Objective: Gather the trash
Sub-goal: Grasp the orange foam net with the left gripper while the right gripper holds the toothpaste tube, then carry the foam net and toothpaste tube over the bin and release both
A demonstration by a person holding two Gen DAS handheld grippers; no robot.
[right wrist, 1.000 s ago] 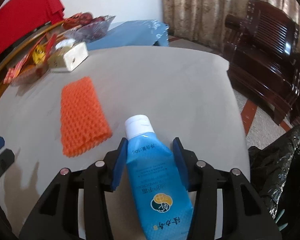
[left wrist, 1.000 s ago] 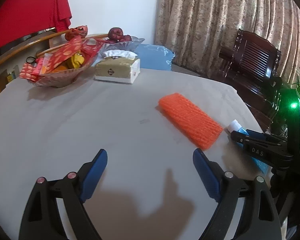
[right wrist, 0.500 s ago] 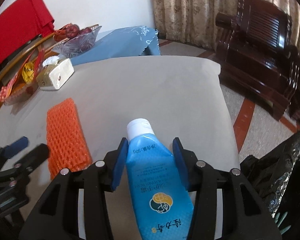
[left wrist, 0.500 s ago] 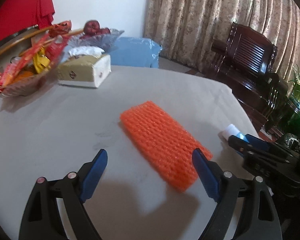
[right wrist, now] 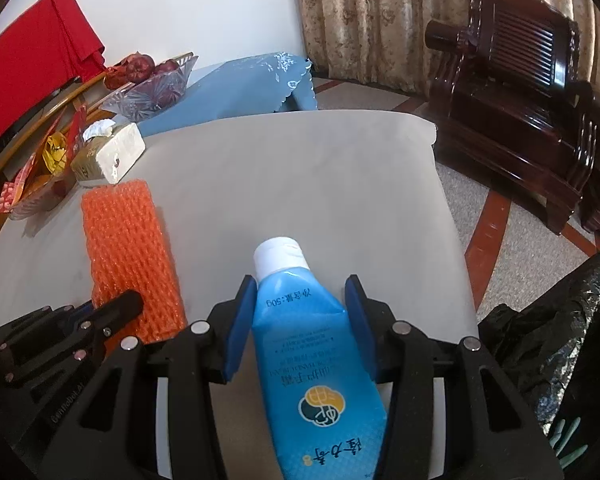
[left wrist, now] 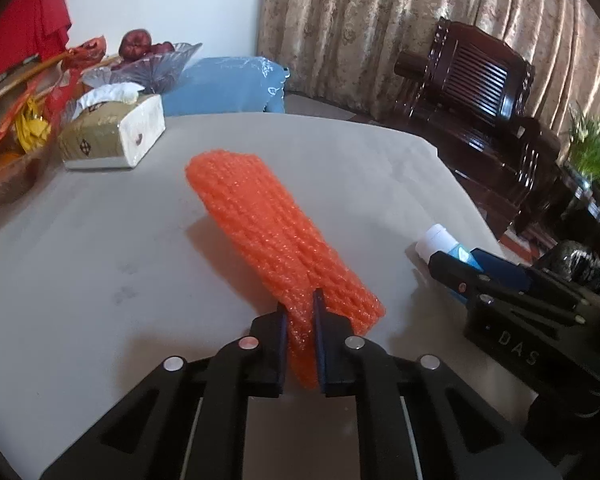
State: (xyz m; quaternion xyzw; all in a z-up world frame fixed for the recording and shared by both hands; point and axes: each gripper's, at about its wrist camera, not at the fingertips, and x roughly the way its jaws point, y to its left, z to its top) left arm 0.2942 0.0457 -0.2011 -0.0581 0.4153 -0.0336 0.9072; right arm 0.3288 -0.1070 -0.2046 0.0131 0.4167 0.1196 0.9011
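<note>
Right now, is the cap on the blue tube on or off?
On. The white cap sits closed on the blue tube, which lies flat on the table between the right gripper's jaws.

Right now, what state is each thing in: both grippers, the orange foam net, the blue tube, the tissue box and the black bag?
left gripper: just closed, shut on foam net
foam net: near end pinched, far end raised
right gripper: shut on tube
tube: capped, held
tissue box: open, tissue sticking out
black bag: beside table; opening not visible
</note>
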